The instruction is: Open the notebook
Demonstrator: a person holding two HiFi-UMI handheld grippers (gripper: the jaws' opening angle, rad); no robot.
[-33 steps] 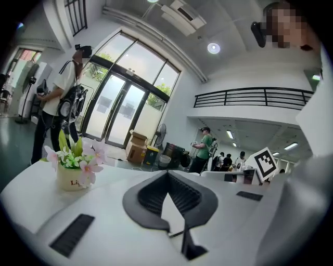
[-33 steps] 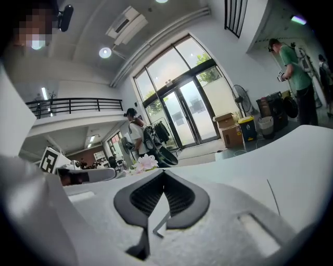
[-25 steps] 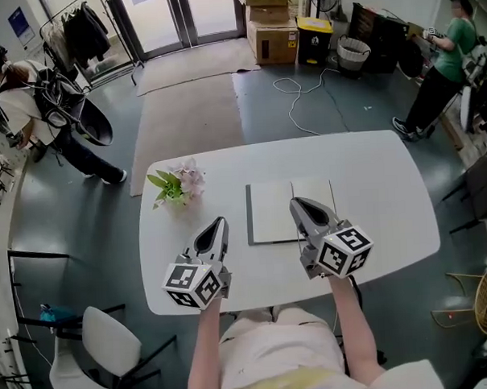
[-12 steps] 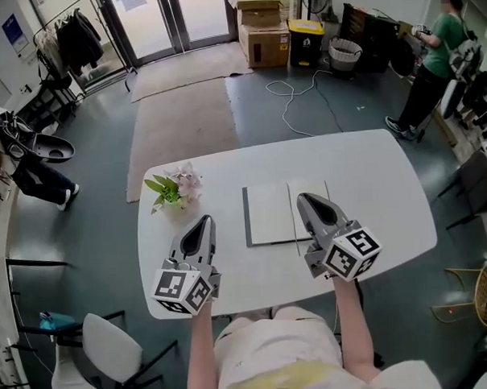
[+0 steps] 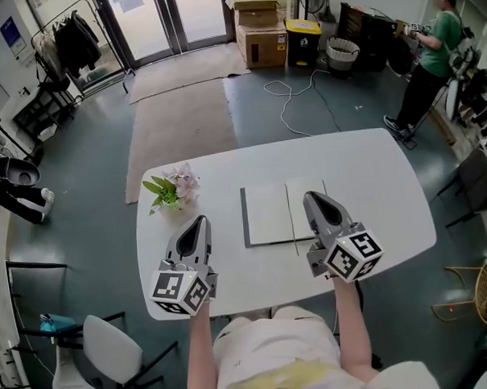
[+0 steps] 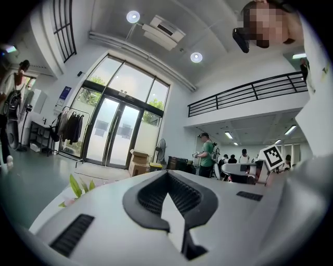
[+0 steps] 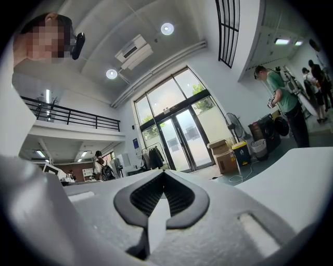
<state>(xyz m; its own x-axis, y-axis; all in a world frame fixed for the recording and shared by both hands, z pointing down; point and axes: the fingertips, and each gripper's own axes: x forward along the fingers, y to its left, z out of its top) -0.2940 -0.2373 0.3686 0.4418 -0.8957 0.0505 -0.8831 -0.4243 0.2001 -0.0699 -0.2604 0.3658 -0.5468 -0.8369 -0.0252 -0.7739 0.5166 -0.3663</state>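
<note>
The notebook [image 5: 268, 214] lies flat in the middle of the white table [image 5: 372, 176], pale grey, with a seam right of its centre. My right gripper [image 5: 314, 196] hovers over the notebook's right part, pointing level, jaws shut on nothing. My left gripper [image 5: 195, 222] hangs left of the notebook, apart from it, also shut and empty. In the left gripper view the left gripper [image 6: 167, 174] shows jaws meeting in a line. In the right gripper view the right gripper [image 7: 164, 174] looks the same. The notebook is hidden in both gripper views.
A small bunch of pink flowers with green leaves [image 5: 172, 189] lies on the table's left side. A white chair [image 5: 105, 349] stands at the near left. A person in green [image 5: 431, 52] stands far right, and cardboard boxes [image 5: 259, 24] by the glass doors.
Both grippers have risen a little above the table. The left one drew back and left, away from the notebook. A person at the far left has walked out of view.
</note>
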